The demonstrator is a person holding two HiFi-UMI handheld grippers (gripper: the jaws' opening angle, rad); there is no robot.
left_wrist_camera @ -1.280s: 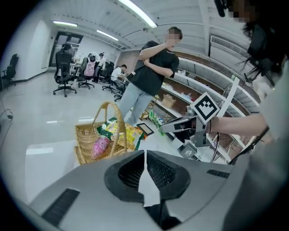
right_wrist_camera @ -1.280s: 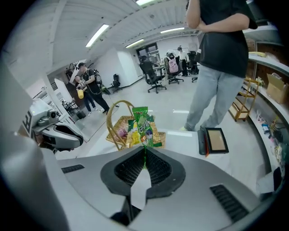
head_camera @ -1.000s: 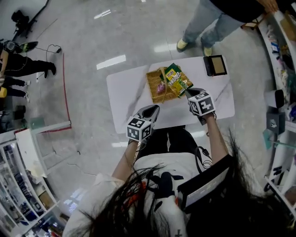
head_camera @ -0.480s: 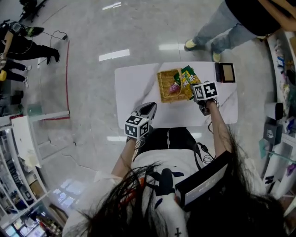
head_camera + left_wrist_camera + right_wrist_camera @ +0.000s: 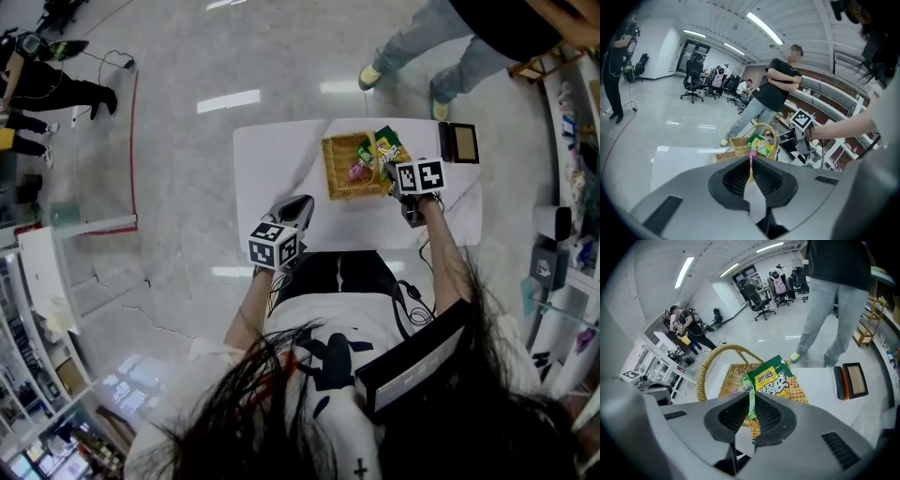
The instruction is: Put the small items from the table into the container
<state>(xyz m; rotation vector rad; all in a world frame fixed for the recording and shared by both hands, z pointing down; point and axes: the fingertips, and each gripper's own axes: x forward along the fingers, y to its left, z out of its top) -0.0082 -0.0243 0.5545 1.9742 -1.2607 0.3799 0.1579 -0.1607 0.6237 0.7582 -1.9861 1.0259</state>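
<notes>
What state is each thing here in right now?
Woven straw basket with a hoop handle: upright, holding a small pink item.
Green and yellow snack packet: held by its edge over the basket.
Right gripper: shut on the snack packet's edge.
Left gripper: shut, empty.
Black and orange flat case: lying flat on the white table.

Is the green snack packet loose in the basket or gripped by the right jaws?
Gripped: the right gripper pinches an edge of the green snack packet, which lies over the wicker basket.
</notes>
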